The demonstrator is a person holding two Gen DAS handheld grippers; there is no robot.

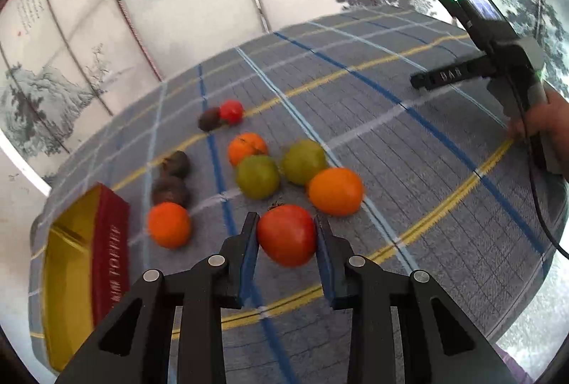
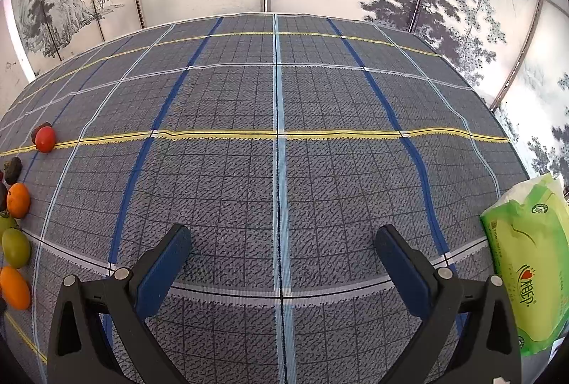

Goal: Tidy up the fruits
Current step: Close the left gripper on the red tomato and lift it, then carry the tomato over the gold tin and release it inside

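The left gripper (image 1: 286,234) has its jaws clamped on the red tomato (image 1: 286,234), the gold-lined box (image 1: 71,277) lying to its left, while the right gripper (image 2: 282,241) hangs open.

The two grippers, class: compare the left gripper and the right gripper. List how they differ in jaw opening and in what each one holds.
1. The left gripper has its jaws drawn in; the right gripper has its jaws spread wide.
2. The left gripper's pads press on both sides of a red tomato; the right gripper holds nothing, with only the checked tablecloth beyond its fingers.

Shared: both have black fingers with blue pads and point down at the table.
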